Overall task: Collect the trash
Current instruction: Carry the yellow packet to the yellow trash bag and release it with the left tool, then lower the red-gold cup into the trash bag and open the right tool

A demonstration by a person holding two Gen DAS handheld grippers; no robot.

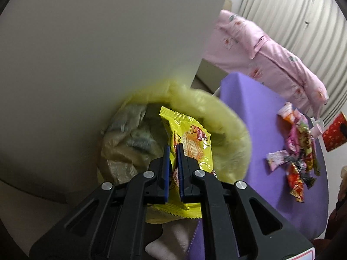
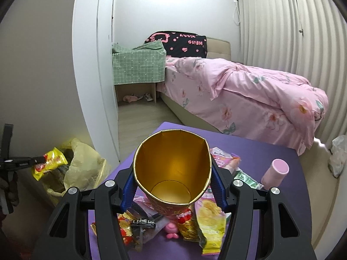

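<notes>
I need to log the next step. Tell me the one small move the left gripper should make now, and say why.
Probably open the left gripper and drop the yellow wrapper. Its fingers are clamped on the wrapper, which hangs over the open mouth of the yellow trash bag, so it should fall in. The right gripper holds a paper cup above the purple table.

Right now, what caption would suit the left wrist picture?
Left gripper holds a yellow wafer wrapper over the yellow-lined trash bin, beside a purple table.
</notes>
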